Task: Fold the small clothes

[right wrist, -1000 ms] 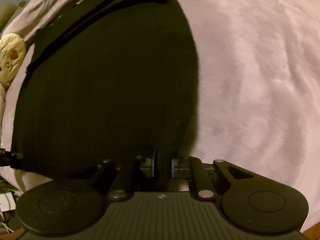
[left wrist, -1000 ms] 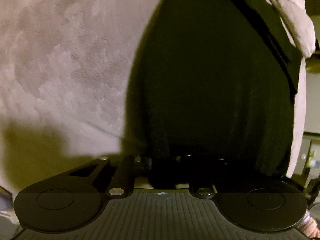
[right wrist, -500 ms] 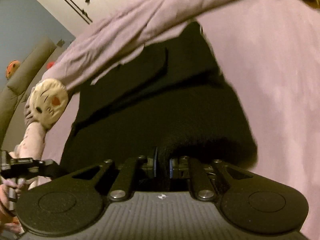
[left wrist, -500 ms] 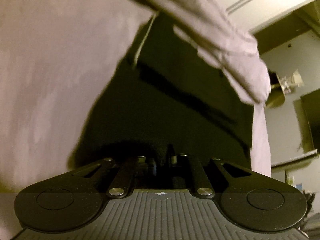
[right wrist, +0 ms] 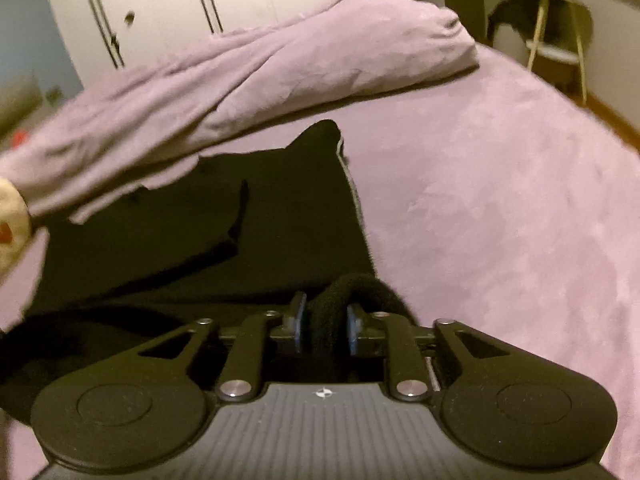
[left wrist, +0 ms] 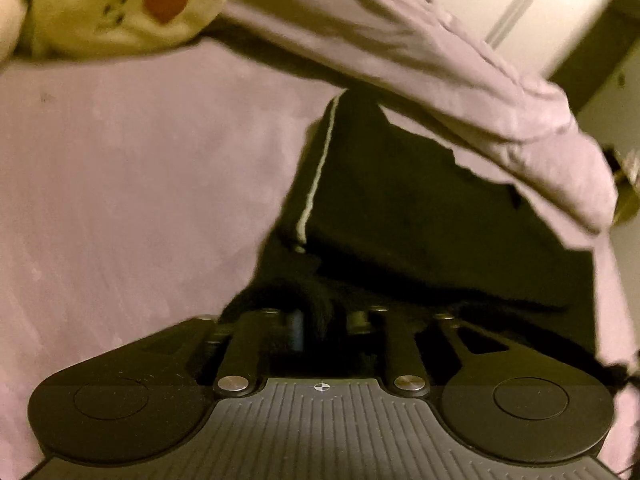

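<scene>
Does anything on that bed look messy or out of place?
The lilac blanket lies rumpled in a long ridge, its edge draped over the far end of the black garment. A cream plush toy sits at the blanket's end. Nothing looks torn or spilled.

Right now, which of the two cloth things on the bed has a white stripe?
The black garment, lying flat on the bed: a thin white stripe runs along its edge. The bunched-up lilac blanket behind it is plain.
</scene>
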A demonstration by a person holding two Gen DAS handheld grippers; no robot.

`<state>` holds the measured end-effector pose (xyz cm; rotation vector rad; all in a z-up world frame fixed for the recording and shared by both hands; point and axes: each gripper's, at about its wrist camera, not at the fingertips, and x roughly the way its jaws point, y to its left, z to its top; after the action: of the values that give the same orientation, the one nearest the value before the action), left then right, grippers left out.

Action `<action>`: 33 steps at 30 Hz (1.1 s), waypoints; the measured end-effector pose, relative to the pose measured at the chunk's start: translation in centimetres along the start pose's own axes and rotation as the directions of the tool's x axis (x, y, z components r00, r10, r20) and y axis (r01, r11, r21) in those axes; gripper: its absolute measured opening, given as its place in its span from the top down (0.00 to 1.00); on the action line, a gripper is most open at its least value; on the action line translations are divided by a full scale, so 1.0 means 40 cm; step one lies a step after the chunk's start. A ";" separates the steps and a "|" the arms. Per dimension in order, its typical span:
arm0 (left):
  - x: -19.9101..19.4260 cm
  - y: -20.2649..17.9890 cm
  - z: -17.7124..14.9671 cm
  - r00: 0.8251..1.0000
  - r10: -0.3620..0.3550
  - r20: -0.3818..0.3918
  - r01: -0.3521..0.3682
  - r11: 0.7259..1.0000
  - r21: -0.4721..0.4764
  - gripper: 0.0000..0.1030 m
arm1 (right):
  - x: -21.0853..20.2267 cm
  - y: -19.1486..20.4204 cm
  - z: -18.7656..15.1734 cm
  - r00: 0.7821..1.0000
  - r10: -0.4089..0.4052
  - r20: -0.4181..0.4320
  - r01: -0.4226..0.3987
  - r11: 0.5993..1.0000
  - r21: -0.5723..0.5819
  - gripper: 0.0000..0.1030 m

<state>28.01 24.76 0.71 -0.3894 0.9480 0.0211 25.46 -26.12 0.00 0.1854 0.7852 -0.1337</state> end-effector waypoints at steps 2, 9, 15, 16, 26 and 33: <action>-0.024 -0.002 -0.002 0.999 0.013 0.035 -0.015 0.999 0.041 0.37 | -0.015 0.005 0.001 0.999 -0.033 0.023 0.035 0.998 -0.057 0.52; -0.053 0.029 0.014 0.997 0.045 0.061 -0.047 0.998 0.045 0.28 | -0.016 -0.003 -0.005 0.998 -0.053 -0.020 0.049 0.985 -0.166 0.51; 0.035 -0.020 0.022 0.999 0.028 -0.026 -0.023 0.981 0.190 0.21 | 0.045 0.042 -0.014 0.995 -0.034 -0.097 0.002 0.950 -0.313 0.47; 0.054 -0.030 0.026 0.999 0.035 -0.037 -0.026 0.976 0.218 0.20 | 0.058 0.047 -0.011 0.994 -0.037 -0.102 0.001 0.943 -0.333 0.44; 0.147 -0.042 0.043 0.992 0.046 -0.115 -0.014 0.964 0.265 0.51 | 0.166 0.018 0.031 0.991 0.008 -0.130 -0.049 0.949 -0.310 0.34; 0.107 -0.041 0.040 0.995 0.008 -0.095 0.020 0.958 0.285 0.85 | 0.149 0.047 0.040 0.987 0.081 -0.141 -0.126 0.929 -0.349 0.82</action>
<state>32.09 23.10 -1.36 -0.1259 1.0274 -0.1404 31.08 -24.94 -2.94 -0.1116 0.9082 0.1230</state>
